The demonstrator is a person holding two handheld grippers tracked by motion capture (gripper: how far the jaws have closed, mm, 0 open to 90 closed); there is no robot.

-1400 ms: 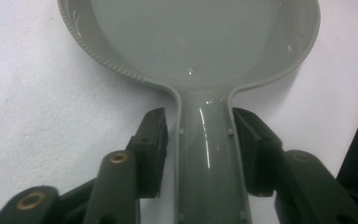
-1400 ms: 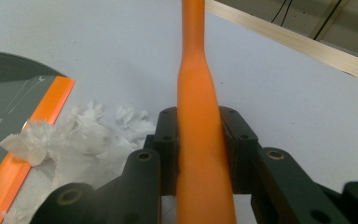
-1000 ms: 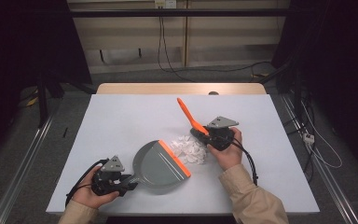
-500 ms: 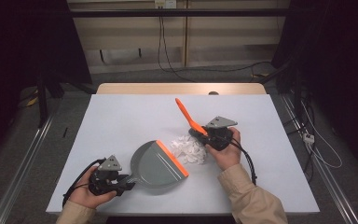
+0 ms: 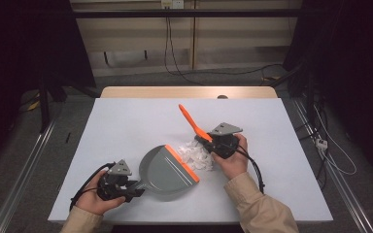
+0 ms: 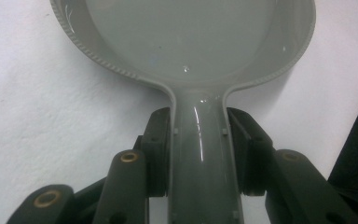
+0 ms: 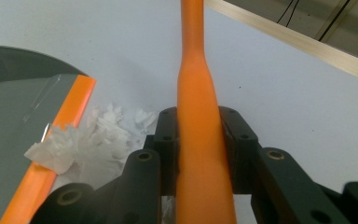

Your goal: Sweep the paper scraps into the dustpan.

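A grey dustpan (image 5: 167, 167) with an orange lip (image 5: 181, 162) lies on the white table (image 5: 126, 126), near its front. My left gripper (image 5: 132, 187) is shut on the dustpan handle (image 6: 200, 158), with both pads pressed against its sides. An orange brush (image 5: 193, 124) stands tilted up and to the left, and my right gripper (image 5: 212, 143) is shut on its handle (image 7: 200, 154). A heap of white paper scraps (image 5: 194, 156) lies between the orange lip (image 7: 51, 154) and the brush. One paper scrap (image 7: 51, 144) lies over the lip's edge.
A wooden strip (image 5: 184, 92) runs along the table's far edge. Cables (image 5: 252, 167) trail from both grippers toward the front. Dark floor with metal rails (image 5: 24, 170) flanks the table on either side.
My left hand has shifted the dustpan slightly toward the paper heap. The right hand and the brush have barely moved.
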